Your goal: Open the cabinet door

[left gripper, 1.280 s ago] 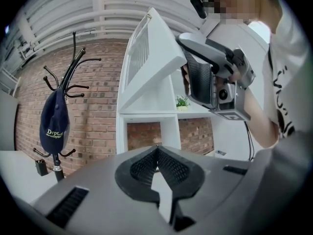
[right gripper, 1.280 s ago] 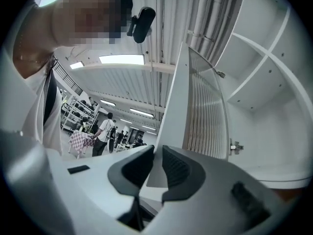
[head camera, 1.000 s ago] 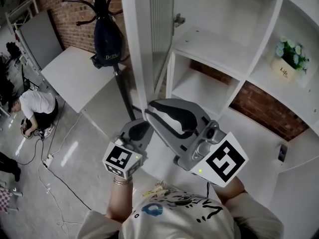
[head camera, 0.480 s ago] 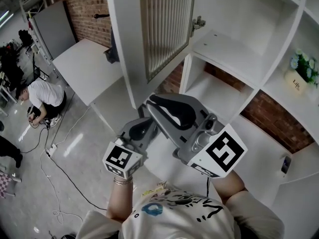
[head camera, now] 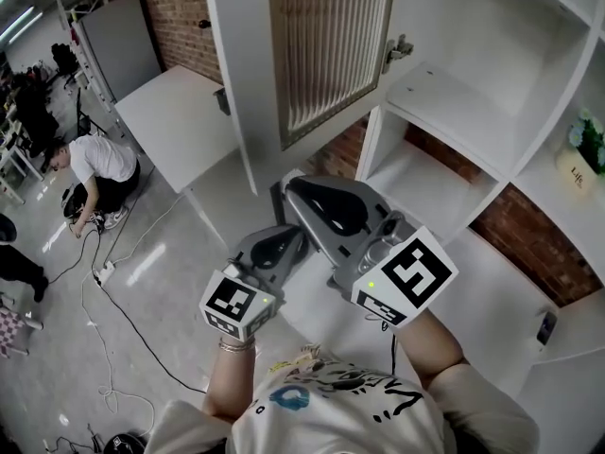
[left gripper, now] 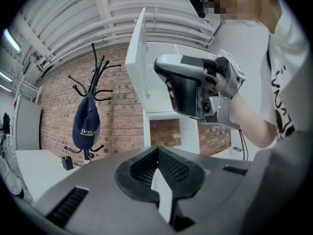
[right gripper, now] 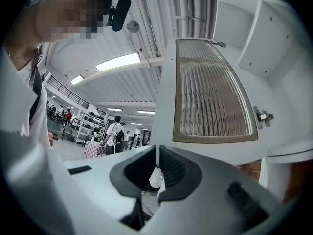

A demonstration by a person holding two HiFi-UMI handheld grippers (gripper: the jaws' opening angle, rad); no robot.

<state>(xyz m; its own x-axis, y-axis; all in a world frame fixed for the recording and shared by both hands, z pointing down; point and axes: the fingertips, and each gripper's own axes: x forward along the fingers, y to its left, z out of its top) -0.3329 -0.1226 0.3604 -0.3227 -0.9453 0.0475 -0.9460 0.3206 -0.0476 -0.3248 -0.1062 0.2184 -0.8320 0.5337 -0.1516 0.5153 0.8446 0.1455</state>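
Head view showed a tall white open-shelved cabinet filling the upper right, with red brick wall visible behind its lower bays. The white-framed cabinet door with a ribbed glass panel stood swung open, out to the left of the shelves and above the two tools. A flat white tabletop lay below and to the left of the door. On the grey floor further left, a person in a white shirt crouched.

The right gripper, a grey tool with a marker cube, pointed up towards the door's lower edge and sat just beneath it. Whether it touched the door could not be told. Its fingers had just been closing and met at their tips, with nothing between them. The left gripper was held just beside and below the right one, and its fingers were also together on nothing.

Left gripper view showed a black coat stand against the brick, with a navy cap hanging on it. A small metal hinge sat on the cabinet wall just right of the door.
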